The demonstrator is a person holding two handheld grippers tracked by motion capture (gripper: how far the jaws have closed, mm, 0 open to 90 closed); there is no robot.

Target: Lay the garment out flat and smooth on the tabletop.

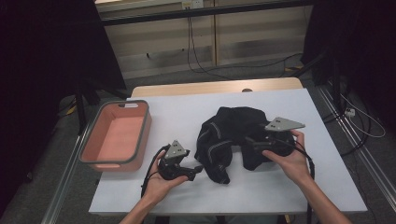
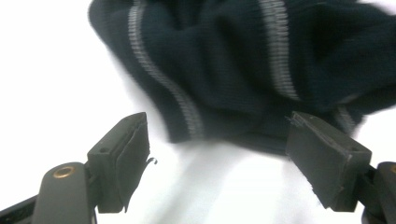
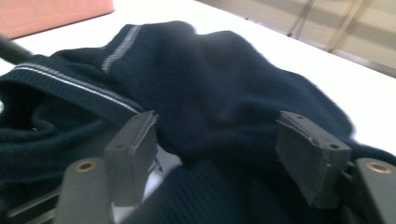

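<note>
A dark navy knit garment (image 1: 233, 135) with thin grey stripes lies crumpled in the middle of the white table (image 1: 182, 112). My left gripper (image 1: 196, 170) sits low just left of the garment's near edge, held in the person's left hand. In the left gripper view its jaws (image 2: 219, 133) stand open over bare table, with the striped hem (image 2: 224, 60) just ahead of them. My right gripper (image 1: 250, 142) hovers over the garment's right part. In the right gripper view it (image 3: 217, 126) is open, with folds of the garment (image 3: 224, 84) lying between and below the pads.
A pink bin (image 1: 144, 130) with a grey rim stands at the table's left side, and its corner (image 3: 51, 14) appears in the right gripper view. Cables run across the floor behind the table. White table surface lies around the garment.
</note>
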